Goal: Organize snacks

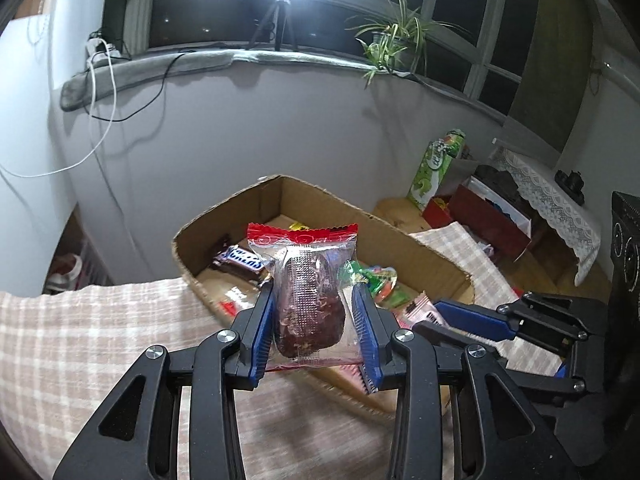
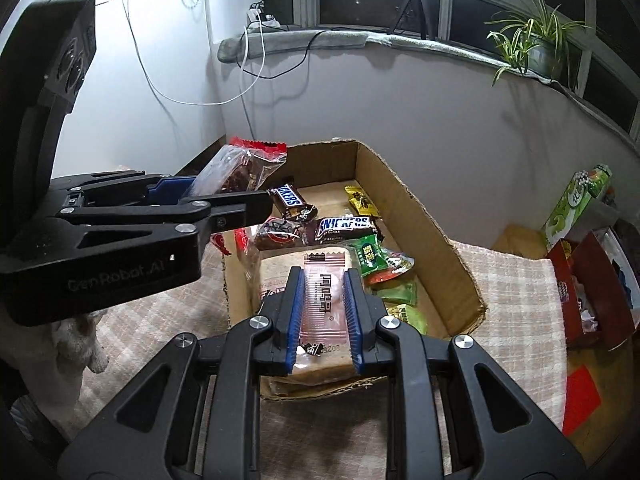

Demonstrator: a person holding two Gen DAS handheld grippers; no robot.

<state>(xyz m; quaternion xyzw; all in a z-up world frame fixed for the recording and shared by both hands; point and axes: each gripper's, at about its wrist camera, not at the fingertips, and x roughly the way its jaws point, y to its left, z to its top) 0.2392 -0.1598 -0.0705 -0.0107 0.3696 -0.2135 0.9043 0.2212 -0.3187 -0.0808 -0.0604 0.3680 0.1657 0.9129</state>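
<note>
In the left wrist view, the left gripper [image 1: 316,324] pinched a clear packet with a red top edge [image 1: 306,280] at the centre of the frame, its blue pads pressed against both sides of the dark brown snack inside, the packet standing upright above the near wall of a cardboard box [image 1: 332,204]. The box sat on a checked cloth [image 1: 100,340] covering the desk, and inside it a chocolate bar [image 1: 242,261] lay at the left while green packets [image 1: 380,288] lay at the right. At the right edge of that frame the right gripper [image 1: 472,320] reached in over the box. In the right wrist view, the right gripper pinched a pink see-through packet [image 2: 322,304] flat between its blue pads at the lower centre, held over the near end of the box above a flat tan packet [image 2: 280,272]. Further up the box lay two chocolate bars [image 2: 346,226], a yellow packet [image 2: 360,200] and several green packets. A potted plant [image 2: 536,44] stood on the window sill at the upper right, and a red carton [image 2: 592,284] sat at the right edge.
</note>
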